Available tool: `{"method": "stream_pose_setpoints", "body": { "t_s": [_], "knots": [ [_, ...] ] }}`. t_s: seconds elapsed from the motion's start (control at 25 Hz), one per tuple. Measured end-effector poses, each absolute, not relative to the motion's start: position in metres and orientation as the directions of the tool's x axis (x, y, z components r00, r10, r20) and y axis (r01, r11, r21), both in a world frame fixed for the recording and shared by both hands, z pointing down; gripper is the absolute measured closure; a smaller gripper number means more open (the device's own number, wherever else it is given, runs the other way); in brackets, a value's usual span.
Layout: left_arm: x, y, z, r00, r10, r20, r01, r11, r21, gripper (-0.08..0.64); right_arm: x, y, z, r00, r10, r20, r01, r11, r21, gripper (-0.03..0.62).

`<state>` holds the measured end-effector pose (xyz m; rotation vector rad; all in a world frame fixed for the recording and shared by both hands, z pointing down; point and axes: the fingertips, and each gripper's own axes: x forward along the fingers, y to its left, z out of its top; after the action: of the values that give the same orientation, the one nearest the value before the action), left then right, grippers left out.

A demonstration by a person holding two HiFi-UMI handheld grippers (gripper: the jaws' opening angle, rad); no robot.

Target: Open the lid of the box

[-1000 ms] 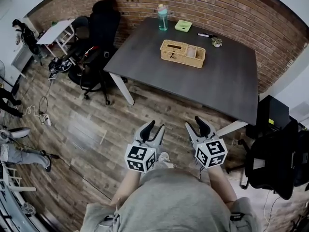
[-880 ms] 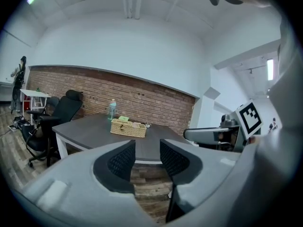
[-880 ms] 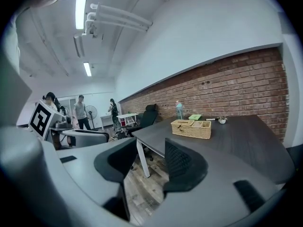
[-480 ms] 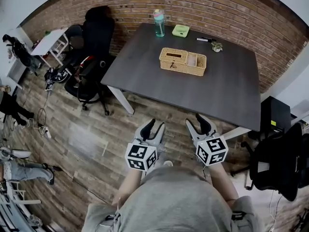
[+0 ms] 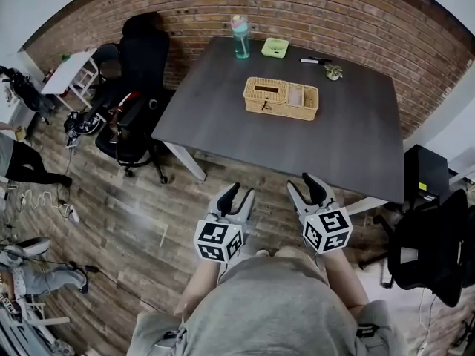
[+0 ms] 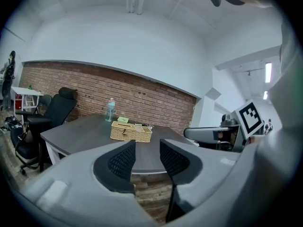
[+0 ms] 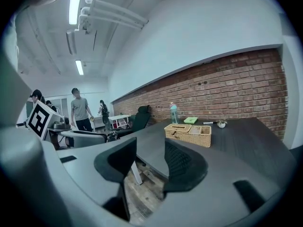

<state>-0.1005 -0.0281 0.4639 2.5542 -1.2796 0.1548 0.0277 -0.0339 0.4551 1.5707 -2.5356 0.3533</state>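
Observation:
A woven wicker box (image 5: 280, 99) sits on the dark grey table (image 5: 349, 132), towards its far side. A lid with a slot lies flat over the box's left part. Both grippers hang over the wooden floor, short of the table's near edge and well apart from the box. My left gripper (image 5: 237, 197) is open with nothing between its jaws, and so is my right gripper (image 5: 305, 188). The left gripper view shows the box (image 6: 131, 131) far beyond the left gripper (image 6: 147, 156). In the right gripper view the box (image 7: 188, 133) lies beyond the right gripper (image 7: 150, 161).
A teal bottle (image 5: 240, 37), a green container (image 5: 274, 47), a pen (image 5: 312, 60) and a small plant pot (image 5: 333, 71) stand along the table's far edge by the brick wall. Black office chairs (image 5: 137, 65) stand left of the table, another chair (image 5: 430, 251) at the right. People (image 7: 80, 110) stand far off.
The head view has shifted slightly, so the table and box sit a bit lower and more central. Both grippers stay open, side by side, in almost the same place.

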Motion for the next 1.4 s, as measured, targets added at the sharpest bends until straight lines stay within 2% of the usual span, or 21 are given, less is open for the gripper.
{"method": "stream_pose_setpoints", "body": {
  "t_s": [0.44, 0.84, 1.4],
  "knots": [
    [-0.098, -0.064, 0.472, 0.583, -0.784, 0.215, -0.809, -0.535, 0.243, 0.410, 0.041, -0.070, 0.464, -0.430, -0.866, 0.257, -0.903, 0.416, -0.108, 0.422],
    [-0.096, -0.139, 0.475, 0.561, -0.798, 0.223, -0.826, -0.518, 0.222, 0.410, 0.043, -0.154, 0.465, -0.445, -0.862, 0.244, -0.894, 0.443, -0.066, 0.422],
    [-0.102, -0.239, 0.470, 0.512, -0.826, 0.237, -0.856, -0.467, 0.222, 0.410, 0.053, -0.267, 0.481, -0.451, -0.835, 0.316, -0.880, 0.475, 0.000, 0.422]
  ]
}}
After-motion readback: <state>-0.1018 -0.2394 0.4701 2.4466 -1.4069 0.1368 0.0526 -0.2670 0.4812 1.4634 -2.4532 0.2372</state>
